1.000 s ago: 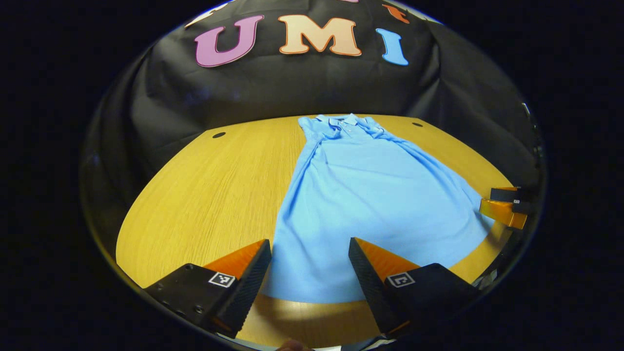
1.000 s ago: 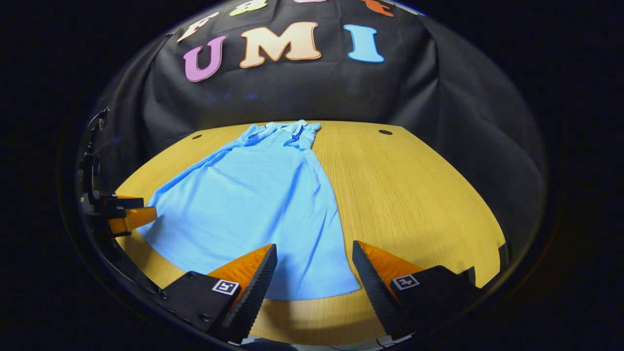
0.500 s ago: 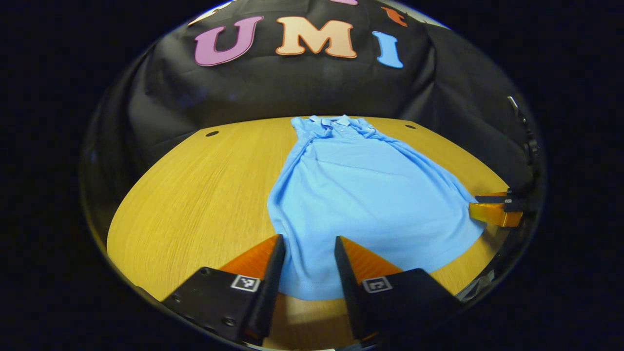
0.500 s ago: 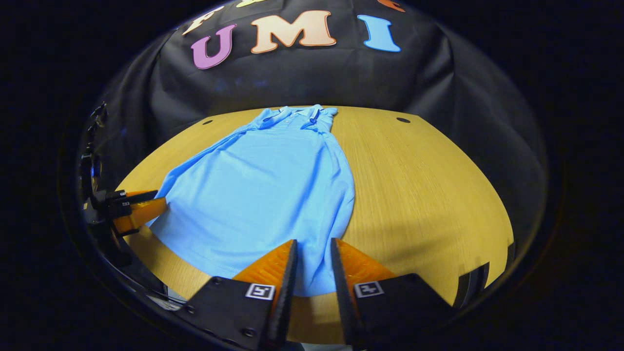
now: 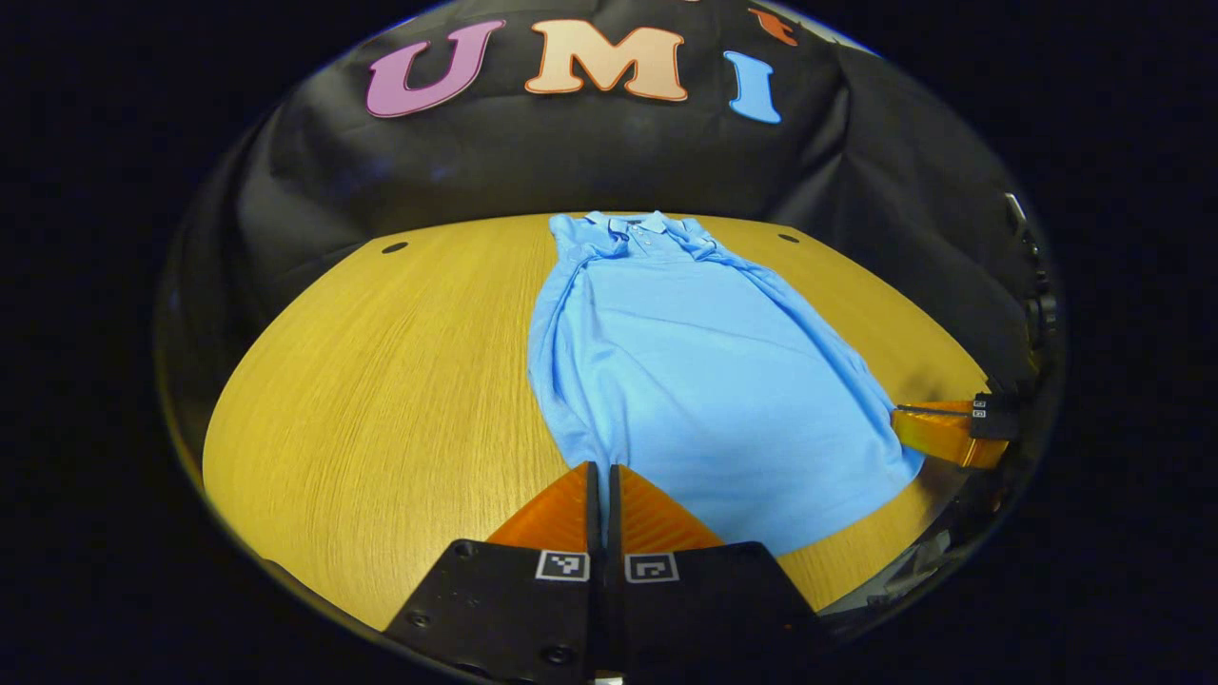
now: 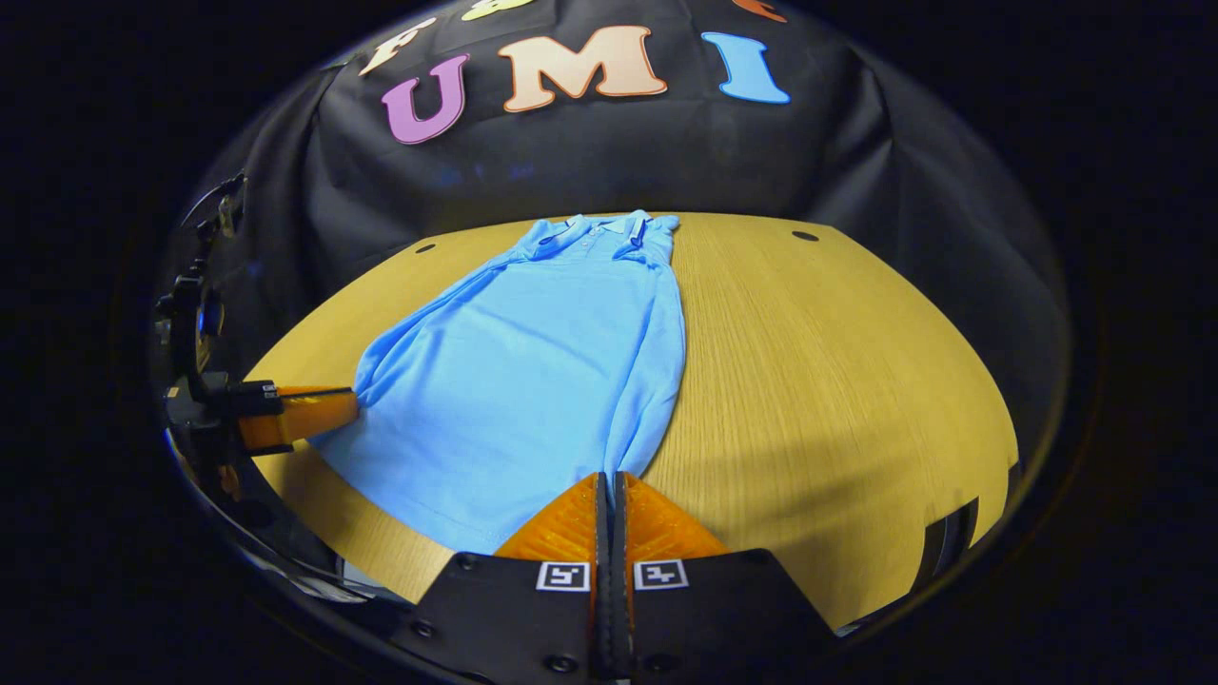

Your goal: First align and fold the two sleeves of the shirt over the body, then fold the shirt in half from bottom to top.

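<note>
Now the blue shirt [image 5: 704, 381] lies flat on the wooden bench [image 5: 381, 381], collar at the far end near the top centre of both views, hem toward the bottom. Its sleeves are folded in over the body, so the shirt shows as a long narrow shape.

At the bottom centre of the left gripper view, the left gripper [image 5: 598, 476] has its fingers [image 5: 561, 504] clenched together on the hem's near corner, where the cloth bunches into folds that run up the shirt's left edge. The right gripper [image 5: 913, 428] shows at the right edge of that frame, its tips at the hem's other corner.

At the bottom centre of the right gripper view, the right gripper [image 6: 609, 485] is likewise pressed closed on the hem corner, with the shirt [image 6: 533, 371] gathered into a ridge above its tips. The left gripper [image 6: 333, 411] sits at the left of that frame, tips meeting the cloth's far corner.

Each finger carries a small square black-and-white marker [image 5: 561, 565]; no readable words or brand appear on them or on the shirt. Two dark round holes [image 5: 394, 247] mark the bench's far side.
</note>
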`<action>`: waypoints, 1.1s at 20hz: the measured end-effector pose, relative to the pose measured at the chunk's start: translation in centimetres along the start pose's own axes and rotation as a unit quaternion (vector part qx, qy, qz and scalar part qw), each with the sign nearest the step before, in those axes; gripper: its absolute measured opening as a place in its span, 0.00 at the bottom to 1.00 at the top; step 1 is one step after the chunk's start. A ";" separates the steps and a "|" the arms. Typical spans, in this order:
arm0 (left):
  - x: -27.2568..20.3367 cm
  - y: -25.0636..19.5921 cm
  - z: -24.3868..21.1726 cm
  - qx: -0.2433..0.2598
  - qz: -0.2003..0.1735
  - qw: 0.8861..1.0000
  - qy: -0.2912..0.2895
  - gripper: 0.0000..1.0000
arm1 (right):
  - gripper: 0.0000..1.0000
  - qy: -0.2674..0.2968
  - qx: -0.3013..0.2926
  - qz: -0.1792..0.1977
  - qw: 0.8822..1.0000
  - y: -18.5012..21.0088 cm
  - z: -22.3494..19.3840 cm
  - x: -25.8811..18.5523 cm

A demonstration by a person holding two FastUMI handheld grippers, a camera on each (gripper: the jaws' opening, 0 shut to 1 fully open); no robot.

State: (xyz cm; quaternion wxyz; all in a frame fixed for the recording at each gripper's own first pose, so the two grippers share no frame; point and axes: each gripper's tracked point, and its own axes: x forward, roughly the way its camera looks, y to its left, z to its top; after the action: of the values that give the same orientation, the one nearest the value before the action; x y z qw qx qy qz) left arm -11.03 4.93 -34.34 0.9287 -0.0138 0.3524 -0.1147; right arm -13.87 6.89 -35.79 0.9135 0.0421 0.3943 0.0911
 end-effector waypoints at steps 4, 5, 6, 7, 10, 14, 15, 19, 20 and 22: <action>0.1 0.3 1.9 -0.016 -0.008 1.000 0.010 0.00 | 0.02 -0.038 0.030 0.012 0.999 0.8 4.4 -0.9; -0.1 0.3 2.8 -0.020 -0.009 1.000 0.005 0.00 | 0.03 -0.042 0.033 0.015 0.998 1.0 5.4 -1.0; -0.1 0.6 3.6 -0.023 -0.005 1.000 0.004 0.00 | 0.03 -0.049 0.035 0.017 0.998 1.0 6.5 -1.0; -0.1 0.7 4.6 -0.025 -0.007 1.000 0.003 0.00 | 0.02 -0.054 0.037 0.018 0.998 1.1 7.6 -0.9; 0.3 0.8 8.0 -0.027 -0.017 0.999 -0.014 0.01 | 0.02 -0.074 0.042 0.019 0.996 1.4 11.2 -0.3; 1.6 1.5 12.4 -0.031 -0.019 0.999 -0.034 0.00 | 0.02 -0.102 0.038 0.022 0.994 1.7 16.3 1.2; 2.0 1.6 13.7 -0.033 -0.020 0.998 -0.042 0.00 | 0.02 -0.107 0.038 0.025 0.993 1.8 17.5 1.7; 4.4 2.2 18.6 -0.032 -0.024 0.997 -0.064 0.02 | 0.02 -0.130 0.051 0.031 0.990 1.8 22.5 3.8; 5.2 2.4 19.9 -0.031 -0.025 0.997 -0.070 0.00 | 0.02 -0.135 0.053 0.031 0.989 1.6 23.7 4.4; 6.5 2.9 22.6 -0.029 -0.027 0.996 -0.082 0.00 | 0.02 -0.145 0.058 0.031 0.987 1.3 26.2 5.9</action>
State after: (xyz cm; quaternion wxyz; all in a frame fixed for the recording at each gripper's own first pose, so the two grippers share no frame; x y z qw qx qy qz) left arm 9.13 5.03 -21.94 0.9503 -0.0594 0.2778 -0.1275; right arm 9.02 9.26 -21.82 0.9538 0.1201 0.2606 0.0894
